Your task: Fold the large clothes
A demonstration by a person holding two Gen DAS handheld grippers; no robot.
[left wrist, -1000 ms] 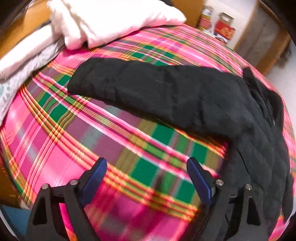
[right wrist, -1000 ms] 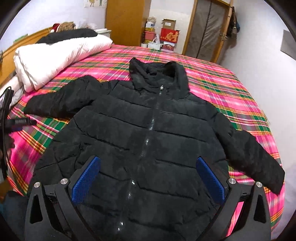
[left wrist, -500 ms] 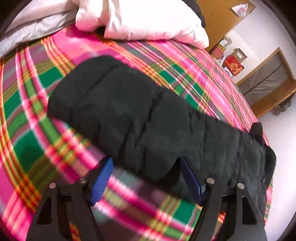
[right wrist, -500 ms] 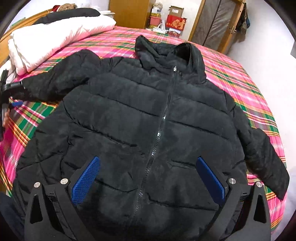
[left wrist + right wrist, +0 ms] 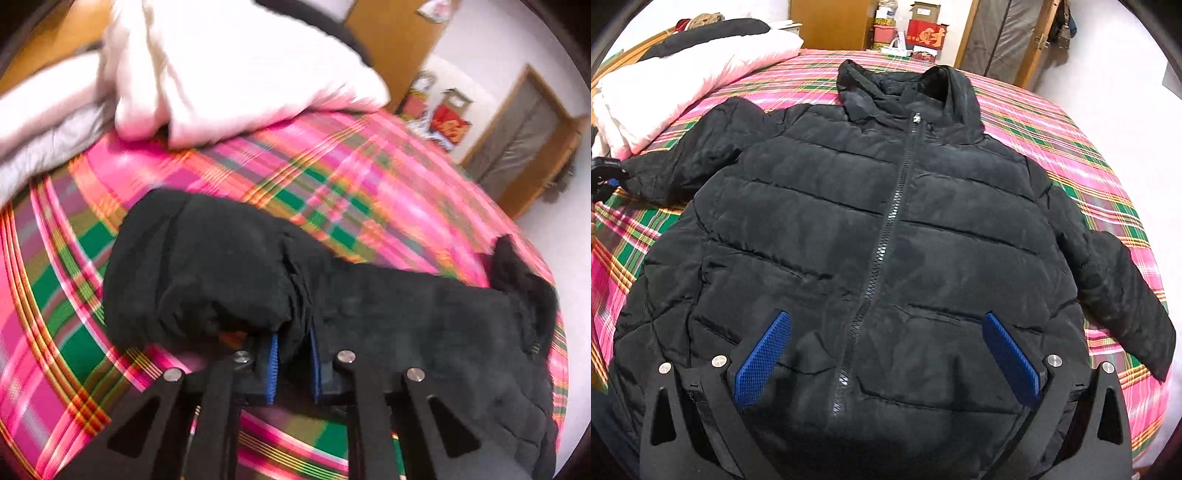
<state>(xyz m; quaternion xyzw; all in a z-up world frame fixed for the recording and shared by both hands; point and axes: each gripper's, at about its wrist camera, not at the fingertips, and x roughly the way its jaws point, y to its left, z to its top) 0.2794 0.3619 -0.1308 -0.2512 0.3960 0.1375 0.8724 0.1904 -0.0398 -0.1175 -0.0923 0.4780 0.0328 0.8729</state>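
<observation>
Black jacket (image 5: 886, 229) is lying face up, zipped, spread flat on the plaid bed (image 5: 1052, 122), hood toward the far wall. White duvet (image 5: 683, 85) is piled beside the near sleeve.

Left tongs (image 5: 291, 363) are closing on the sleeve (image 5: 207, 266) near its cuff; the blue pads are nearly together with a pinch of black fabric between them, and the padding is bunching up around the bite.

Right tongs (image 5: 886, 369) are standing wide apart, hovering over the lower front of the jacket near the zip (image 5: 882, 251), gripping nothing.

Step in hand, as I judge it: folding the sleeve across the chest.

Notes for doing it well:
- Bite should be taking both layers of the sleeve, not just the shell; puffy fill is likely to slip.
- Lift only enough to clear the body, then carry toward the zip.
- Right tongs could be pressing the hem down so the body is not dragging along.
- Risk: the duvet edge catching the cuff.
</observation>
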